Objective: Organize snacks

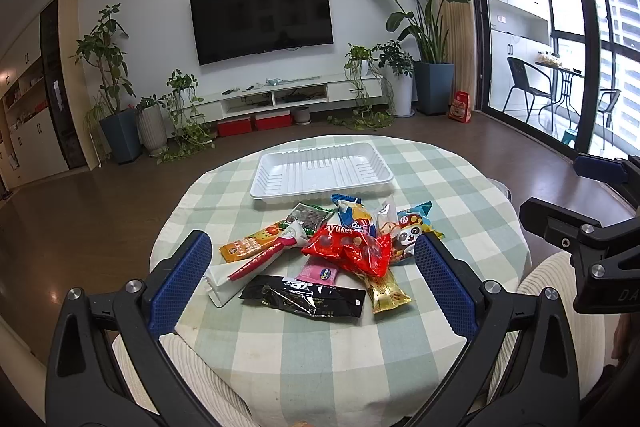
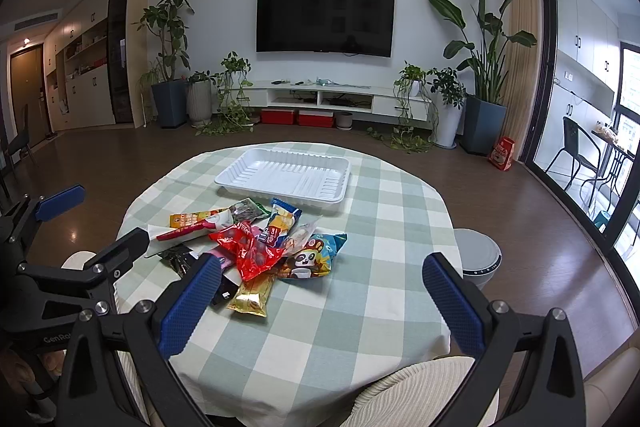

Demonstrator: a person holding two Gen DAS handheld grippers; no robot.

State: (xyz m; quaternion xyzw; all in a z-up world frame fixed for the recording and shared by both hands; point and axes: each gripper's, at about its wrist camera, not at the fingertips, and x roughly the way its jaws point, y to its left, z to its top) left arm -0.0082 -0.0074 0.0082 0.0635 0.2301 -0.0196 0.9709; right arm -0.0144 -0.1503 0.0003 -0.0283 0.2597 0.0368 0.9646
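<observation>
Snacks (image 1: 340, 259) lie heaped on our checked table (image 1: 460, 187), the white tray (image 1: 320, 169) just beyond at twelve o'clock; left gripper (image 1: 312, 287) and right gripper (image 2: 320, 303) both gape, empty.

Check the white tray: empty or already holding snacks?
Empty. The white tray shows only its bare ribbed floor; the snack pile lies beside it.

A white wall at twelve o'clock carries a dark, switched-off television (image 2: 325, 19). Below it runs a low white media console (image 2: 332, 98) with two red boxes (image 2: 297, 117) beneath. Potted plants flank it: a tall broad-leaved one in a blue planter (image 2: 482, 125) at two o'clock, a leafy tree (image 2: 168, 23) at ten. The floor (image 2: 520, 211) is glossy dark wood. Daylight enters through black-framed glass doors (image 1: 576, 39) at three o'clock, where a beige curtain (image 2: 520, 39) hangs. Built-in cabinets (image 2: 86, 83) fill nine o'clock.
</observation>
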